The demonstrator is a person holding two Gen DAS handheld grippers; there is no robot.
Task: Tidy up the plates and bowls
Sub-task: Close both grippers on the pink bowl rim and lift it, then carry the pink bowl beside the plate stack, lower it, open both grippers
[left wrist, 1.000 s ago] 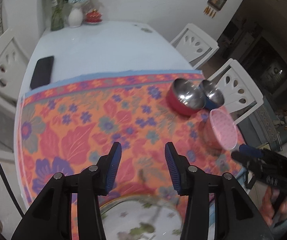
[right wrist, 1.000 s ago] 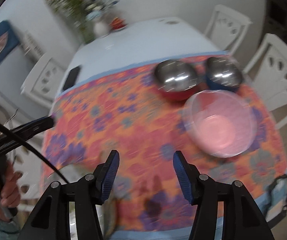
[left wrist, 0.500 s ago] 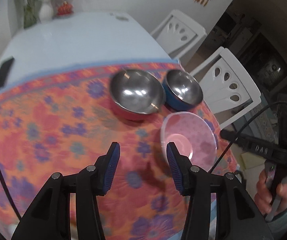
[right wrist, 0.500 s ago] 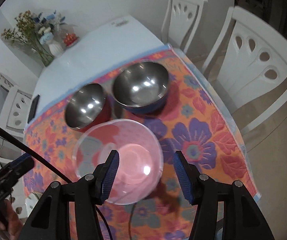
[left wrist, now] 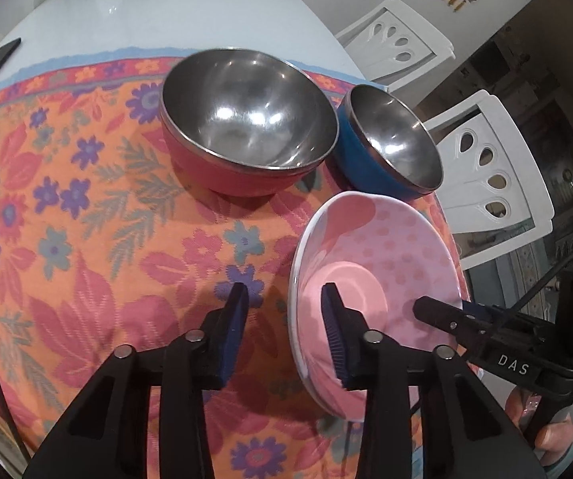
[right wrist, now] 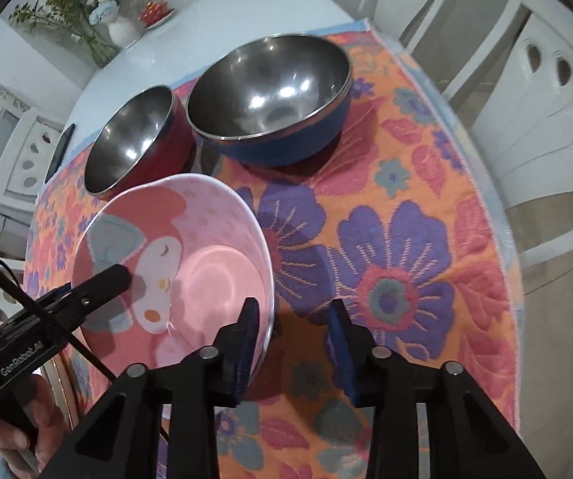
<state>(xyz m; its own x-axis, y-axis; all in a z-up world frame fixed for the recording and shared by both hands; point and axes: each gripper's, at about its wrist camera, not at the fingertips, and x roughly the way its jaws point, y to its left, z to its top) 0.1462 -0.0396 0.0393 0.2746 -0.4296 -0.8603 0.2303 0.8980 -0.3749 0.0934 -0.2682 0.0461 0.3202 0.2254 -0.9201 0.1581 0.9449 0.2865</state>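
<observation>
I've swung both grippers off the open cloth and onto the pink bowl point(left wrist: 374, 271). My left gripper point(left wrist: 284, 319) is wide open with nothing in it, straddling the bowl's left rim; my right gripper point(right wrist: 292, 331) is likewise open and empty, straddling the opposite rim. So I judge a two-sided pickup is next. The tools read "DAS" and "GenRobot.AI". Beyond, on the cloth point(left wrist: 86, 239), sit the red bowl point(left wrist: 246, 119) and blue bowl point(left wrist: 390, 139), just beside each other.
</observation>
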